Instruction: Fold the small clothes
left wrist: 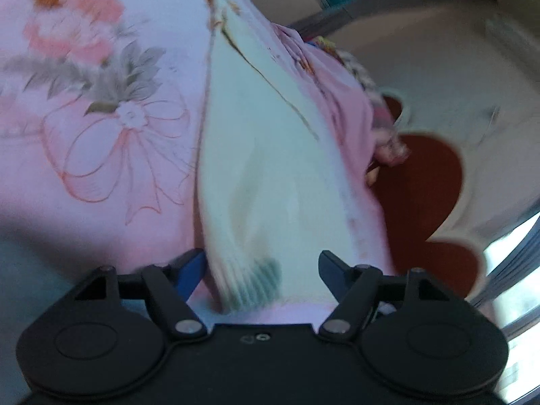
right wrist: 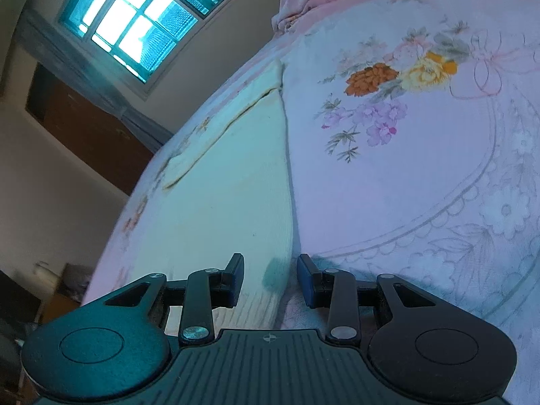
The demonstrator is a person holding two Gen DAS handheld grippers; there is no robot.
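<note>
On the bed, seen from the left wrist, a small white cloth [left wrist: 256,168] lies on the pink flowered sheet [left wrist: 101,101]. It runs long and thin toward the far edge of the bed, where the red floor [left wrist: 422,182] shows. The near end has ribs and a dark green spot. The left tongs [left wrist: 261,270] are spread wide, and that ribbed end sits between the two tips. The picture is blurry, and the tips do not seem to press on the cloth, so nothing is pinched here.

From the right wrist, the same white cloth [right wrist: 229,195] looks flat and partly folded, with a flap lying across its far end near the side edge of the bed. The right tongs [right wrist: 270,280] are about half spread. The ribbed corner with the green spot lies between the tips, but I cannot tell if they squeeze it.

I think the step is grabbing the near end, one corner for each hand. Next, both tongs would need to close on the cloth, then lift and carry that end over to the far end, keeping the edges lined up.
</note>
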